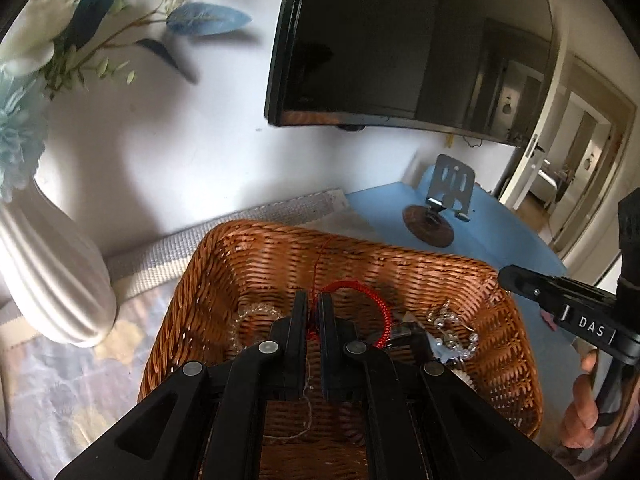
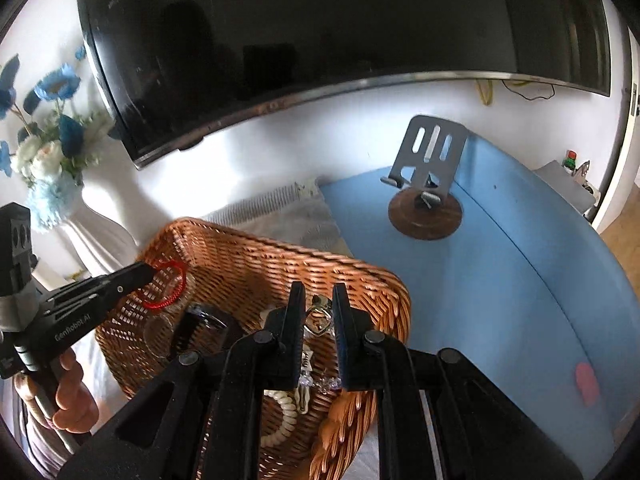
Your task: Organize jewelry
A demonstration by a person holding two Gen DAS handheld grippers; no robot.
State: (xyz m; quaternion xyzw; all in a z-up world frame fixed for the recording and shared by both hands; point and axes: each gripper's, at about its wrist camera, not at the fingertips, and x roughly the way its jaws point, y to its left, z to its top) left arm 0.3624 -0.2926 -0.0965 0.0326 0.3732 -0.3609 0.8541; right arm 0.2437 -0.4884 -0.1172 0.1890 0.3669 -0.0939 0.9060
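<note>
A brown wicker basket (image 1: 400,276) holds several pieces of jewelry. My left gripper (image 1: 313,300) is shut on a red coiled bracelet (image 1: 384,312) and holds it inside the basket, above its floor; the bracelet also shows in the right wrist view (image 2: 176,288) at the left gripper's tips. My right gripper (image 2: 317,292) is open over the basket's (image 2: 248,256) right part, its jaws either side of a silver pendant piece (image 2: 318,318). A cream coiled bracelet (image 2: 286,420) and a clear beaded piece (image 1: 452,328) lie in the basket.
A white ribbed vase (image 1: 48,272) with blue and white flowers stands left of the basket. A metal phone stand (image 2: 430,168) on a round wooden base sits on the blue table (image 2: 500,280). A dark TV (image 2: 320,40) hangs on the wall behind.
</note>
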